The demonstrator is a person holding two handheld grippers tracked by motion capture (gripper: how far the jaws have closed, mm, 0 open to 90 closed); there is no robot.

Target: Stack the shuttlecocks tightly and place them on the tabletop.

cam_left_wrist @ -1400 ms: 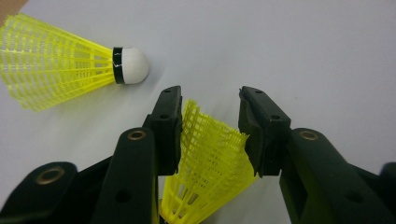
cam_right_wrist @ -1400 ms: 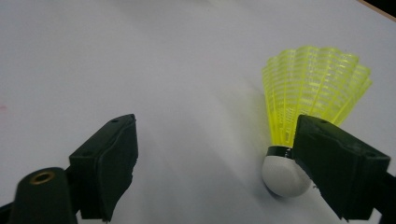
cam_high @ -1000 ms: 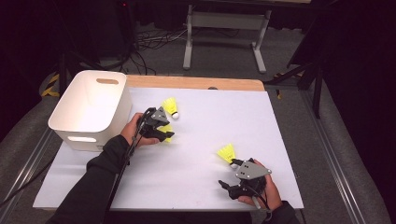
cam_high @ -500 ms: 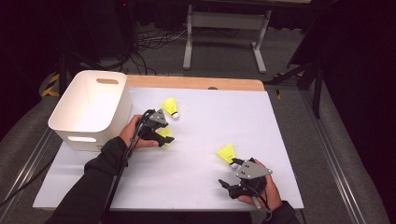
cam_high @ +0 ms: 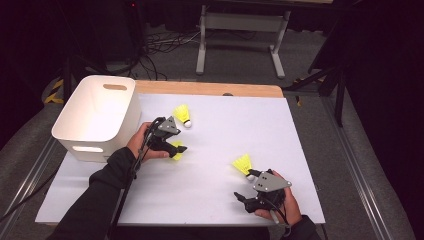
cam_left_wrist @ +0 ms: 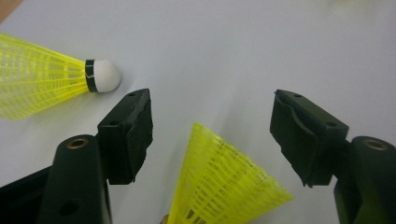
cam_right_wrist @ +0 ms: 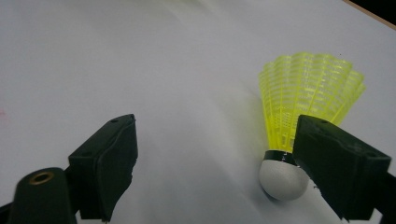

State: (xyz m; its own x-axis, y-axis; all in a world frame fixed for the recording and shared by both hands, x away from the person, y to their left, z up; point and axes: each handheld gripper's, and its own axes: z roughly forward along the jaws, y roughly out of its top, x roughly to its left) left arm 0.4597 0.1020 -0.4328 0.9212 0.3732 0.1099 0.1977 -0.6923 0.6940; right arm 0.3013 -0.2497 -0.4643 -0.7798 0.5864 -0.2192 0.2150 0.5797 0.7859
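Three yellow shuttlecocks with white corks lie on the white table sheet (cam_high: pixel 210 200). One shuttlecock (cam_high: pixel 176 150) (cam_left_wrist: pixel 224 186) lies between the jaws of my left gripper (cam_high: pixel 180 140) (cam_left_wrist: pixel 212 107). Those jaws have just been opening, and their pads stand clear of its skirt. A second shuttlecock (cam_high: pixel 182 115) (cam_left_wrist: pixel 42 79) rests just beyond the left gripper. The third shuttlecock (cam_high: pixel 243 164) (cam_right_wrist: pixel 303 93) lies beside one finger of my open right gripper (cam_high: pixel 243 185) (cam_right_wrist: pixel 219 126), cork toward the gripper, with nothing pinched.
A white plastic bin (cam_high: pixel 97 117) with handle slots stands at the table's left, close to my left hand. A wooden edge (cam_high: pixel 210 89) runs along the far side. Cables and a metal stand occupy the floor beyond.
The left gripper's jaws have spread wider around the shuttlecock under them. The right gripper and the other two shuttlecocks have stayed put.
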